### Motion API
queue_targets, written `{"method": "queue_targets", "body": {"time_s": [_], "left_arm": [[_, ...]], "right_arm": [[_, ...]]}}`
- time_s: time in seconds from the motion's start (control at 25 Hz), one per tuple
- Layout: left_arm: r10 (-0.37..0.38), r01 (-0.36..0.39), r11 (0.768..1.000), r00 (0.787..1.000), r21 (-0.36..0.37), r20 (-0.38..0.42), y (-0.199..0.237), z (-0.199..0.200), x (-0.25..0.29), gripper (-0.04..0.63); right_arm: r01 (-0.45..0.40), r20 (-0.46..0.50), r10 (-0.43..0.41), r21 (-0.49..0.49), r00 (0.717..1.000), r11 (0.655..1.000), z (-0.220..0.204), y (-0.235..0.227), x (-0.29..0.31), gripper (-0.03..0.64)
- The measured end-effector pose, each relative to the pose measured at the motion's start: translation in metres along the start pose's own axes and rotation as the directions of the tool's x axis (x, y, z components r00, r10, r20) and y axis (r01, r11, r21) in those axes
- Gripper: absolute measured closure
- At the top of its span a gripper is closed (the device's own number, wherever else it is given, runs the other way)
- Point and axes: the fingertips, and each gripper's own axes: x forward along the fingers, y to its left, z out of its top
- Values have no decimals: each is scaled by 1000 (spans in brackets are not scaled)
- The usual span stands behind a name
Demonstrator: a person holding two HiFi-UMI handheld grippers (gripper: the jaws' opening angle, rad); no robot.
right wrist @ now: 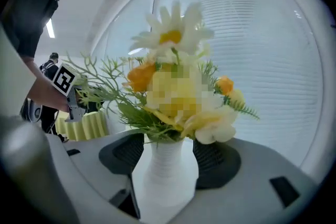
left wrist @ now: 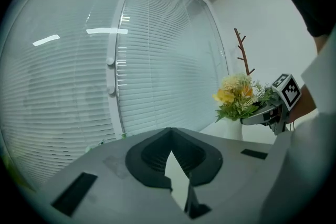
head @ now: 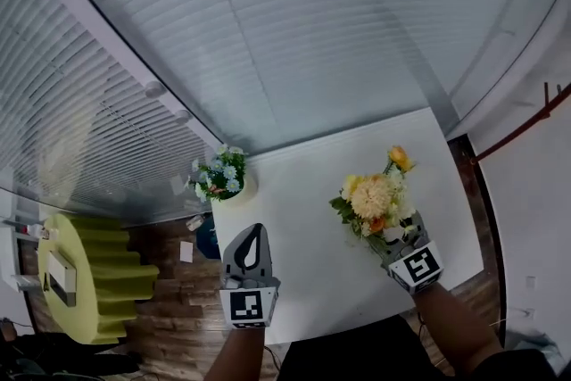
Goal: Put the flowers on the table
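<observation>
While the right gripper [head: 385,238] stands released, jaws wide around the vase [right wrist: 165,176], the flowers [head: 373,196] sit on the table [head: 294,219], toward 3 o'clock of centre. At 8 o'clock from them, the left gripper [head: 256,230] is clenched, empty

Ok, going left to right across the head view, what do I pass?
green stool → blue flowers → left gripper → yellow bouquet → brown stand
</observation>
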Motion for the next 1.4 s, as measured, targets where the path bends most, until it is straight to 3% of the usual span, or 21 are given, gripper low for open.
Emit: {"method": "queue_targets", "body": {"time_s": [0.36, 0.68, 0.96, 1.16, 1.28, 1.4], "left_arm": [[-24, 23, 998, 999, 53, 25, -4, 14, -30, 600], [-10, 6, 999, 997, 49, 78, 2, 39, -57, 600], [-17, 9, 998, 993, 63, 113, 1, 55, -70, 600], [-7, -5, 996, 990, 87, 138, 8, 65, -74, 600], [-3, -9, 996, 990, 85, 141, 10, 67, -76, 600], [3, -11, 998, 991, 67, 133, 11, 65, -77, 600]], "right_arm": [[55, 29, -55, 27, 998, 998, 27, 5, -47, 327], [147, 132, -143, -18, 981, 989, 70, 2, -89, 328], [163, 136, -165, 28, 977, 986, 83, -3, -116, 335], [167, 178, -173, 44, 969, 985, 98, -7, -127, 427], [192, 167, -196, 40, 966, 981, 95, -12, -129, 582], [209, 146, -211, 32, 967, 977, 93, -15, -127, 595]]}}
